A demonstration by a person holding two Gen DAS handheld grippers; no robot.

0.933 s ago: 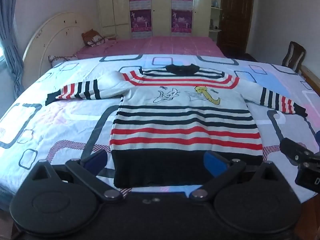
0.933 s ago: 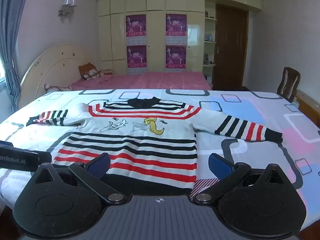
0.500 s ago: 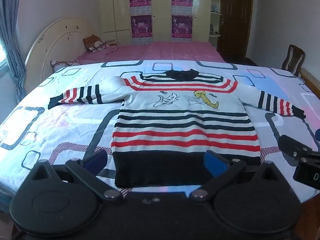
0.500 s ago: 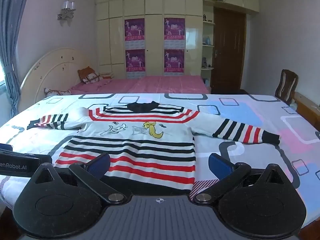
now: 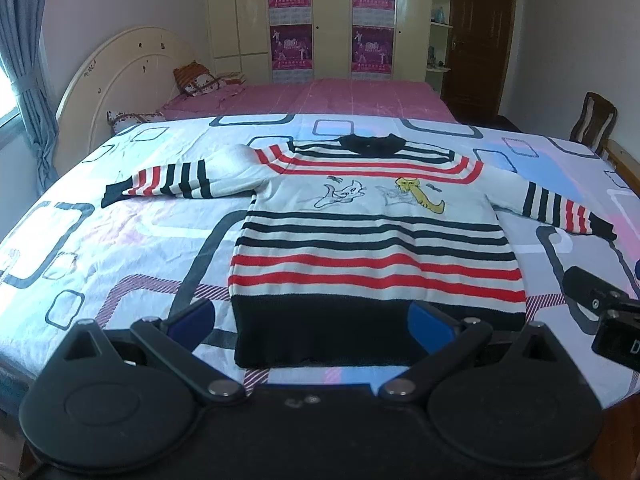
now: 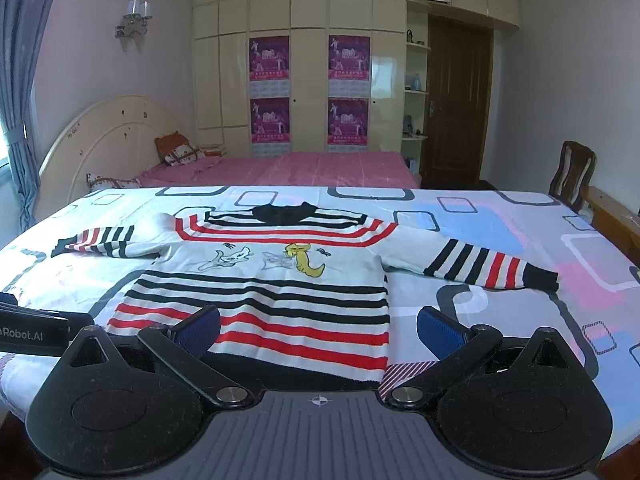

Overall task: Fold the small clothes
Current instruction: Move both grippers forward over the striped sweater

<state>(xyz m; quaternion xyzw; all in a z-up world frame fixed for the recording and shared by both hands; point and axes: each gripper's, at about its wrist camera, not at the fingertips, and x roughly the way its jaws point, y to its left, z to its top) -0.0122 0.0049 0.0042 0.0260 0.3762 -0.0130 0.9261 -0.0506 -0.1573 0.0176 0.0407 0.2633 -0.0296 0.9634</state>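
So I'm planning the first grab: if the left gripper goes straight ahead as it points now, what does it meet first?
Probably the sweater's black hem, which lies between the open left gripper fingers; depth is hard to judge.

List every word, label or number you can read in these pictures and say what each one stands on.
"n Robot.AI", cut off at the frame edge: on the left gripper's body, in the right wrist view.
"D", cut off: on the right gripper's body, in the left wrist view.
Posters on the wardrobe doors: text too small to read.
Sweater: cartoon drawings only, no words.
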